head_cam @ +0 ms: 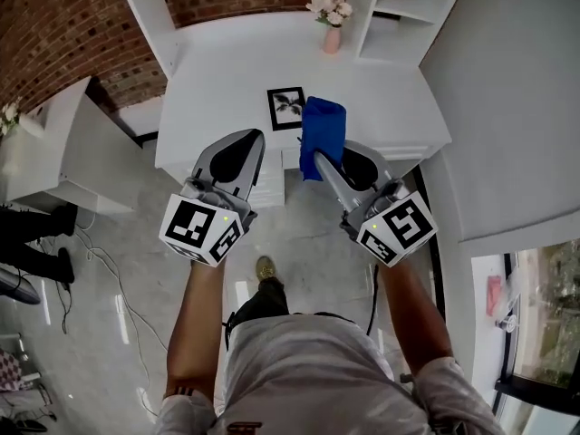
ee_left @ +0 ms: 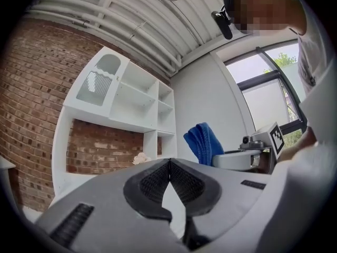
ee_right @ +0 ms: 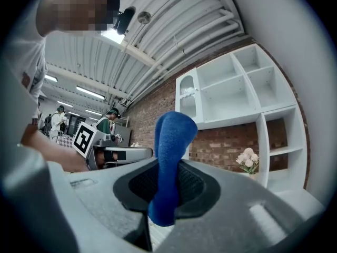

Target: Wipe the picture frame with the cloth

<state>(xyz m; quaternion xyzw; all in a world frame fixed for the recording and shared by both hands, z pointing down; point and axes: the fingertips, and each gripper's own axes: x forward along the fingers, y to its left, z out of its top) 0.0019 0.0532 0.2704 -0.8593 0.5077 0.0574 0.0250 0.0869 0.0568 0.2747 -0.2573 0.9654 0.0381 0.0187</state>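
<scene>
The left gripper (head_cam: 253, 141), grey with a cube of square markers at its rear, is held out towards the near edge of the white table (head_cam: 217, 71). Its own view shows the two dark ribbed pads (ee_left: 156, 182) pressed tip to tip with nothing between them.

Just right of its tip in the head view, the black-edged rectangular picture frame (head_cam: 287, 108), with a dark leaf print on white, lies flat on the table near the front edge. Its long axis runs away from the person towards the brick wall (head_cam: 63, 25), slightly skewed. Only the head view shows the frame; neither gripper view does.

The folded blue cloth (head_cam: 323, 132) appears against the frame's right edge, but I cannot tell whether the two touch. Its long axis also runs away from the person.

The right gripper (head_cam: 320, 159) clamps this cloth. In the right gripper view the cloth (ee_right: 171, 141) stands upright between the pads, its rounded fold at the top and its lower end hanging below them. The left gripper view shows it from the side (ee_left: 203, 141).

At the back of the table stands a pink vase of pale flowers (head_cam: 332, 25), beside the white shelving unit (ee_right: 237, 88). Only the right gripper view shows people standing in the far background.
</scene>
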